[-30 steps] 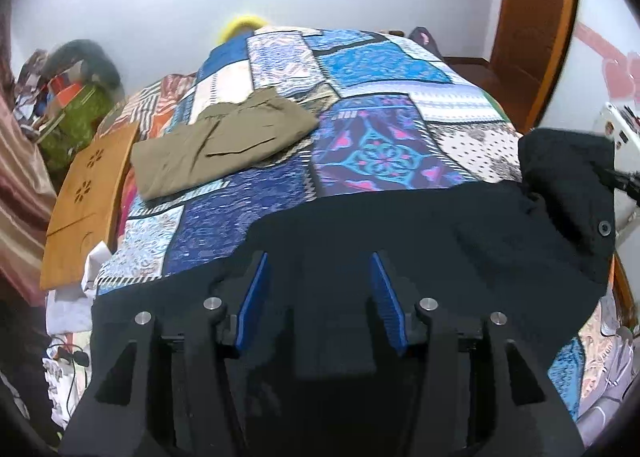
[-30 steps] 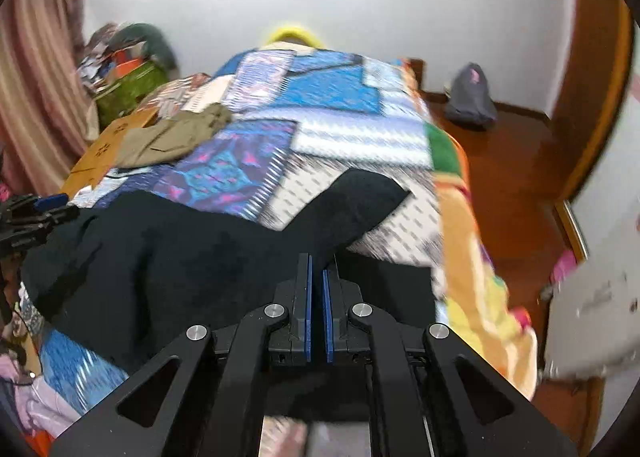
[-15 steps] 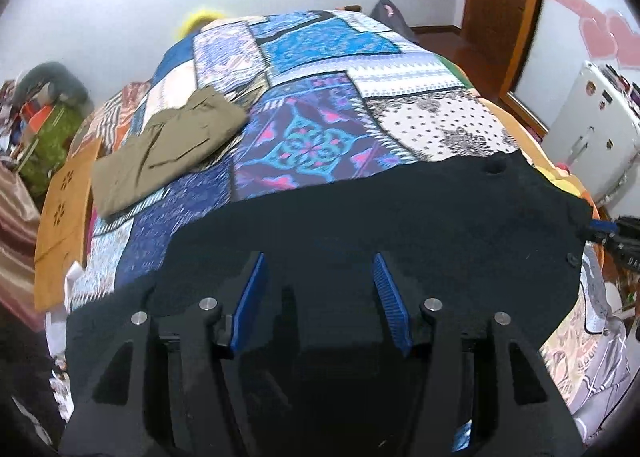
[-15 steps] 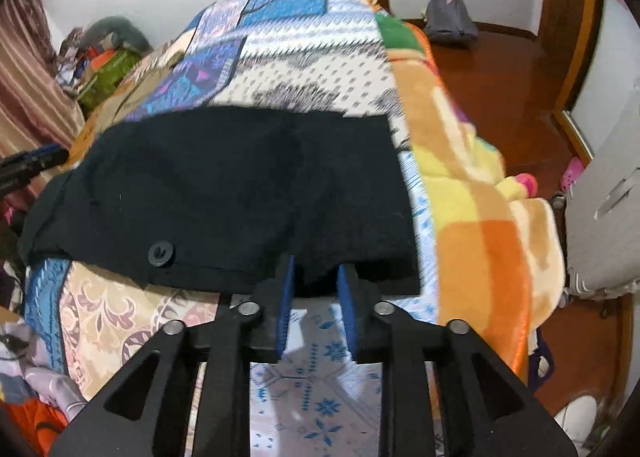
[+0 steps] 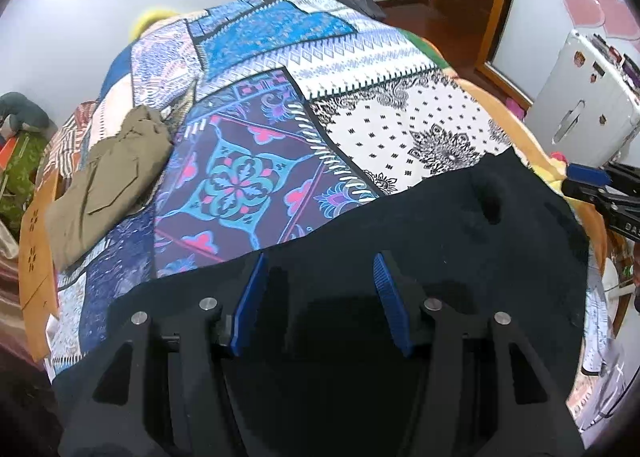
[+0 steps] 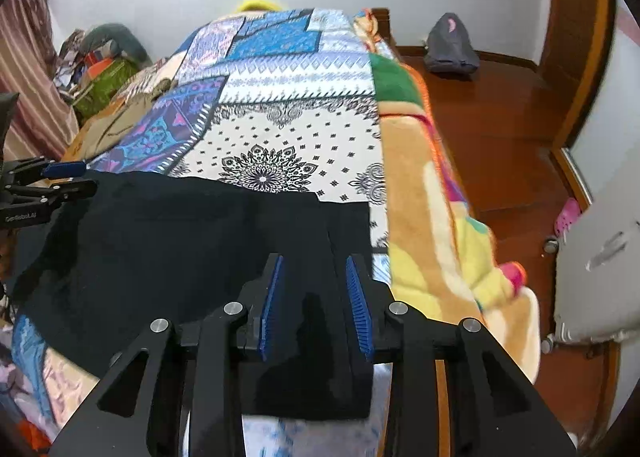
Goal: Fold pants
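Bedroom, patchwork bedspread in blues, purples and white stretched over the bed, and across its near end lie the black pants, spread flat from one side of the bed to the other. In the right wrist view the same cloth runs up to the orange-and-yellow blanket at the bed's edge, with one end hanging a little over the near side. Both tools are off the fabric, by the look of it: the left gripper stands with its blue pads wide apart over the near hem, nothing between them, and the right gripper is parted too, somewhat narrower, over the cloth's right end. I'd call this the pause between laying the pants out and making a fold; the next move calls for each tool to bite a corner or hem on its side, so the cloth lifts evenly and doesn't drag the bedspread with it. Off to the far left sits a folded olive-brown garment, well apart from the black one. Hard to read: the black cloth swallows every seam, so waistband and legs can't be told apart, and its near edge is hidden under the tools' own bodies.
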Tool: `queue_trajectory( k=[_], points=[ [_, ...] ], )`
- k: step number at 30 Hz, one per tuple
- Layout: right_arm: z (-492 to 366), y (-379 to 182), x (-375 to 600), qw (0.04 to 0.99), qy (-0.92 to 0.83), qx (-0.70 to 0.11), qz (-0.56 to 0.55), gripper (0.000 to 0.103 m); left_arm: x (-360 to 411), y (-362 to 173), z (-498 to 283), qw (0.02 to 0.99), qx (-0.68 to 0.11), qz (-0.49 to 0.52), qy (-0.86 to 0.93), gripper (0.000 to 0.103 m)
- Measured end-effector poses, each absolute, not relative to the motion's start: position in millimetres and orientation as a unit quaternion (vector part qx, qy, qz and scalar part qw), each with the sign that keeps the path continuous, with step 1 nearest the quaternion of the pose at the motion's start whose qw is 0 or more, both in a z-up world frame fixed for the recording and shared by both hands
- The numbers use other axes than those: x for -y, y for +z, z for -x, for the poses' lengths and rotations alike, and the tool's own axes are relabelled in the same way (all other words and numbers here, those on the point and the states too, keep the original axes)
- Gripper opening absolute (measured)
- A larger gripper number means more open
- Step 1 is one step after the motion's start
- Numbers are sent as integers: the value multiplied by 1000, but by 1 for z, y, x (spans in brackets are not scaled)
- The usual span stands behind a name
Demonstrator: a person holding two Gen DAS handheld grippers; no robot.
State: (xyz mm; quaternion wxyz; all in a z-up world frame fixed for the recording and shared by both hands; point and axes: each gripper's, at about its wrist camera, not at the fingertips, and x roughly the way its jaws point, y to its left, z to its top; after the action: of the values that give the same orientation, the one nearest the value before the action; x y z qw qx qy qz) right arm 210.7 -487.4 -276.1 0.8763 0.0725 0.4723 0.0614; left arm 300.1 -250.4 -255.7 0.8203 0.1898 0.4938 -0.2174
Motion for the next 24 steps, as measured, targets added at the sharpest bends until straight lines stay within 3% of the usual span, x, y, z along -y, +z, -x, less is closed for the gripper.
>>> queue_trajectory(
  k=[8, 10, 12, 16, 19, 24],
  points=[
    [-247, -318, 483, 847, 91, -519, -72, 29, 250, -273, -312, 809, -507, -184, -231, 55],
    [-247, -318, 484, 850, 93, -514, -74, 29, 250, -274, -314, 810, -507, -180, -233, 47],
    [-246, -317, 484, 851, 98, -511, -77, 12, 252, -275, -314, 811, -505, -180, -235, 40],
    [-241, -310, 478, 866, 85, -491, -38, 6, 257, -275, -312, 813, -497, -196, -231, 8],
    [-238, -299, 481, 879, 79, -469, -37, 5, 259, -274, -308, 815, -488, -212, -232, 2],
    [-228, -274, 497, 905, 51, -420, -38, 5, 255, -265, -311, 826, -477, -202, -223, 1]
  ],
)
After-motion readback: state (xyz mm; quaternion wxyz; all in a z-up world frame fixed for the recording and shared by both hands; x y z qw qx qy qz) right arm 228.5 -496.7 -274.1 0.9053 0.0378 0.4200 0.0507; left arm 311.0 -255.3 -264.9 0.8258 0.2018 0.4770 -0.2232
